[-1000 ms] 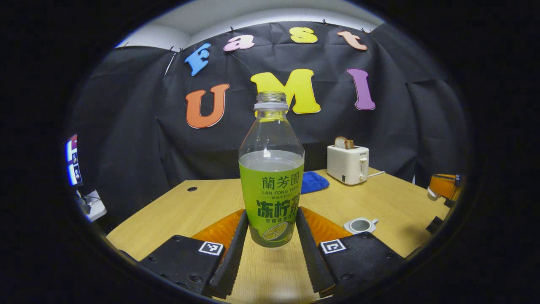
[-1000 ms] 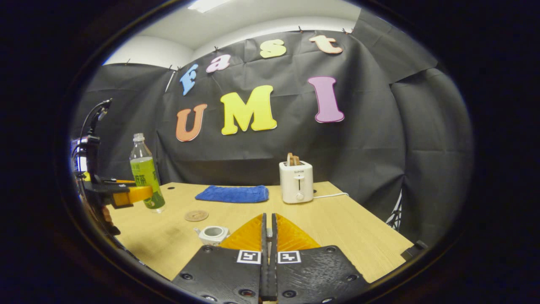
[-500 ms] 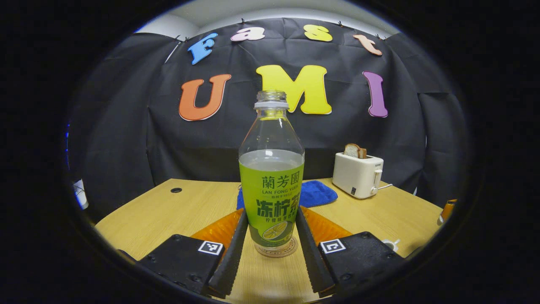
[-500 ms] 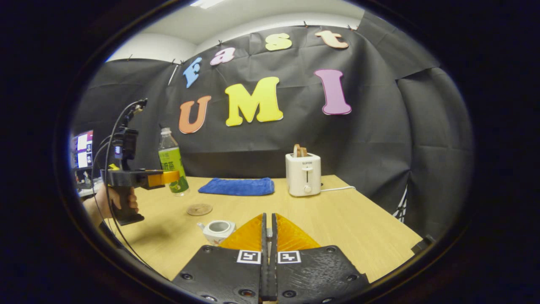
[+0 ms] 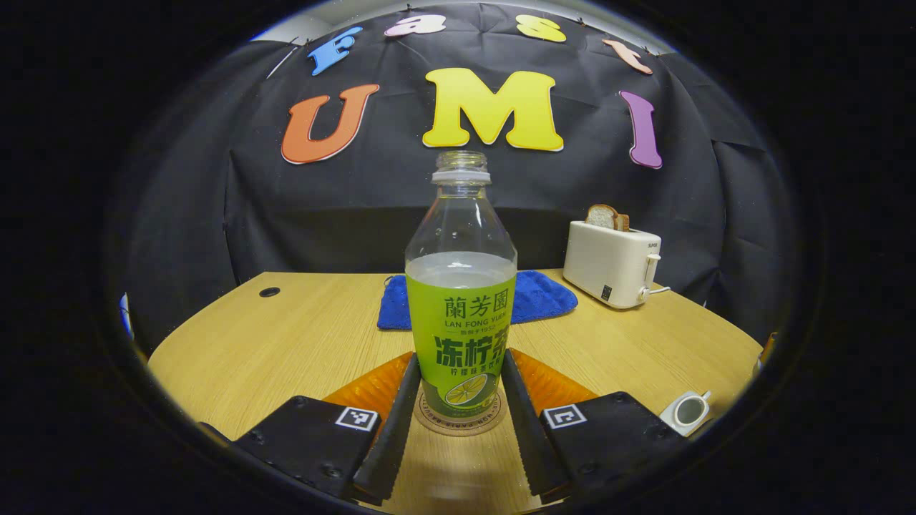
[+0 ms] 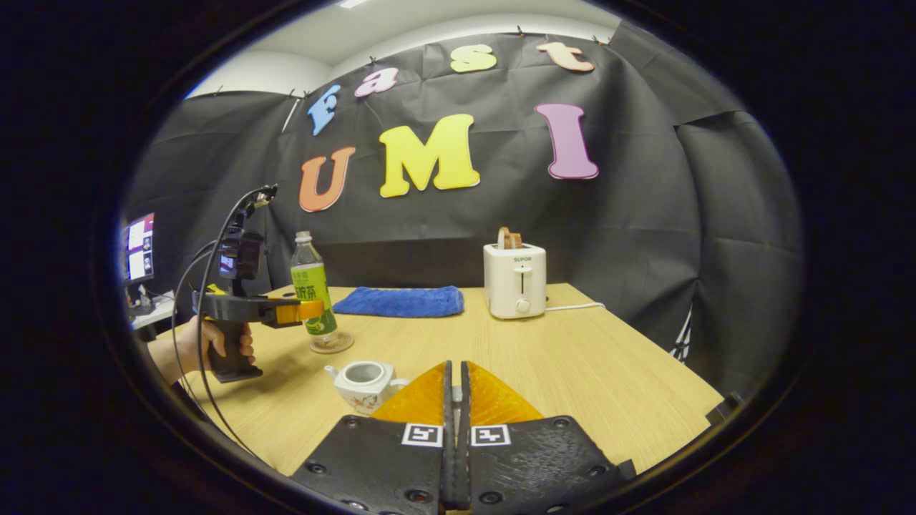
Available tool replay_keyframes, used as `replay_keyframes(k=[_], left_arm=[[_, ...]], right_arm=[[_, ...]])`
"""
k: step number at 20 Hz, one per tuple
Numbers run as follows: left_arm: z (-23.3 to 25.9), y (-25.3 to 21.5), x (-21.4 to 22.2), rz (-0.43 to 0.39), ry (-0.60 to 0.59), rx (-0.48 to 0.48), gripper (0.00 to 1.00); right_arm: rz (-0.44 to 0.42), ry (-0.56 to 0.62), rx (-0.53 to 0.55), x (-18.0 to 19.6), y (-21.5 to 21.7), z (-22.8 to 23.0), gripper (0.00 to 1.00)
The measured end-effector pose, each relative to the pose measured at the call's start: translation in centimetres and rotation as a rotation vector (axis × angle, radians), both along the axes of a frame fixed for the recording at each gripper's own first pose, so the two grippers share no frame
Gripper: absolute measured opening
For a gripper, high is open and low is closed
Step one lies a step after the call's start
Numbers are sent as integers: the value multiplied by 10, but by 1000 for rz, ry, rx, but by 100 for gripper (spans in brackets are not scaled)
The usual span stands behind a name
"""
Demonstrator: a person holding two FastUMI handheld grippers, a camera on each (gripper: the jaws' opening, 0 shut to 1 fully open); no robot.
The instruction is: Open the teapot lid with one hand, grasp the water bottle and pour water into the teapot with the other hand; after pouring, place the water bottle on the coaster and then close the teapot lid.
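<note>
Change: since a second ago the water bottle (image 5: 461,286) has come from bare tabletop to stand over the coaster (image 5: 459,423); the left gripper view now looks square at the back wall.
Water bottle: upright, uncapped, green label, part full; its base sits on the coaster, also seen in the right gripper view (image 6: 313,295).
Coaster: round, brown, on the table (image 5: 300,343), its rim showing around the bottle's foot (image 6: 333,344).
Left gripper (image 5: 461,400): fingers clamped on the bottle's lower label, one each side; from the right gripper view (image 6: 304,310) a hand (image 6: 215,340) holds its grip.
Teapot (image 6: 363,383): small, white, lid off, mouth open; near the coaster on its right (image 5: 688,411).
Right gripper (image 6: 455,400): fingers pressed together; something small shows in the slit between them, what it is I cannot tell; it sits just beside the teapot.
Cloth (image 5: 533,300): blue, folded, behind the bottle.
Toaster (image 5: 612,261): white, bread in the slot, at the far right of the table.
</note>
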State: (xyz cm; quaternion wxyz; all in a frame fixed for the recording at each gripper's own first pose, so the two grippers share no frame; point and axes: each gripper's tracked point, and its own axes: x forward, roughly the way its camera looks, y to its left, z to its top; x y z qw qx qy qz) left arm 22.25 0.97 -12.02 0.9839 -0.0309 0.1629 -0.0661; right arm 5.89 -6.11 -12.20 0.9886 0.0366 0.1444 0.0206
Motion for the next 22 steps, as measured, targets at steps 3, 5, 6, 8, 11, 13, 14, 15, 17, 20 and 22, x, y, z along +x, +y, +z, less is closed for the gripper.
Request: replay_keyframes(k=[3,5,6,8,11,13,14,15,17,20,22], left_arm=[[-4,-1,2,-6,4,-4,67],[-7,-4,4,-12,15,-10,70],[-9,-5,3,-14,22,-14,71],[-11,-5,4,-11,31,-17,73],[-11,-6,4,-10,35,-8,74],[-12,-8,1,-16,47,-8,75],[-15,-7,-2,-12,67,1,79],[-16,-5,-5,1,79,-1,89],[-10,-5,-14,8,76,-18,100],[-4,9,-35,40,77,1,100],[2,22,-59,63,75,-8,100]], right_arm=[[0,3,0,0,0,-1,0],[-1,5,-1,0,-1,-2,0],[-3,5,-2,0,-2,-2,0],[-7,1,0,-1,-3,0,0],[-8,0,-1,-2,-4,0,0],[-11,-3,0,-4,-4,1,0],[-10,-5,0,-4,-4,2,0],[-8,-7,-2,-4,-2,3,0],[2,-13,-6,-4,2,7,0],[34,-36,-13,2,15,20,0],[64,-65,-23,10,27,33,0]])
